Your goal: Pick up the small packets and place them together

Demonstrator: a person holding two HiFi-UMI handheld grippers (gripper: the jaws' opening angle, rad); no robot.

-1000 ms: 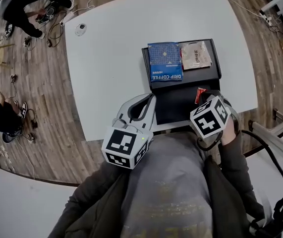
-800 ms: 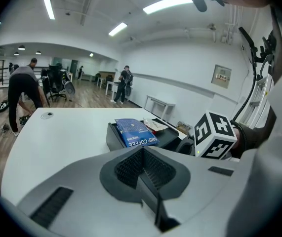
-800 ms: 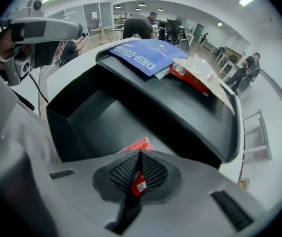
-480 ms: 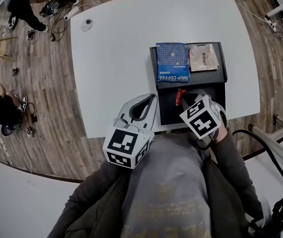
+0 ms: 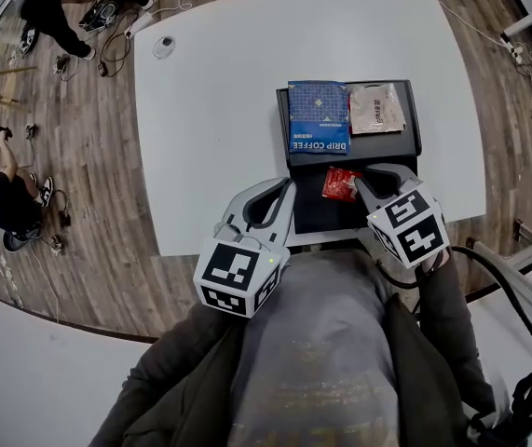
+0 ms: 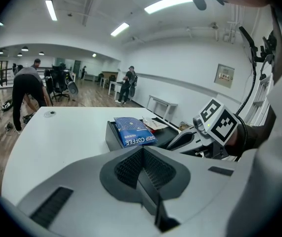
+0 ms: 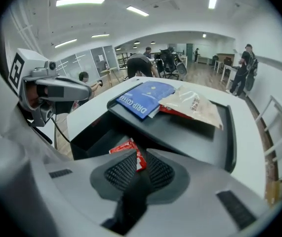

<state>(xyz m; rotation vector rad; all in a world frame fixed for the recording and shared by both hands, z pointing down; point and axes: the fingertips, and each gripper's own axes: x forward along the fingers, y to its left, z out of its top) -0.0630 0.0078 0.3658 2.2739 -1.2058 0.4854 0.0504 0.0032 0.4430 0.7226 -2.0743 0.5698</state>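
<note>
**Item under handling.** The red packet (image 7: 126,147) is a small, flat sachet. It is judged very light, limp and glossy, so it is likely to slip or swing if it is pinched only at the margin. Its contents look soft, so a firm pinch on the sealed edge is safer than pressure on the middle.

**Grip.** The right gripper (image 5: 363,180) has just been easing its jaws apart. One corner of the red packet sits between the pads, which appear to press on it, and the packet stands clear above the near, lower part of the black tray (image 5: 340,214). The hold is shallow, and a deeper bite along the seam would be sounder. The left gripper (image 5: 279,198) is clenched on nothing and hangs near the table's front edge.

**Destination.** The blue drip coffee packet (image 5: 319,116) and the tan packet (image 5: 377,108) lie side by side on the tray's far, raised part, slightly overlapping.

**Clearances.** A step separates the lower part of the tray from the raised part, and the packet must clear it. The tray walls bound both sides. The white table (image 5: 219,110) offers open room to the left.
</note>
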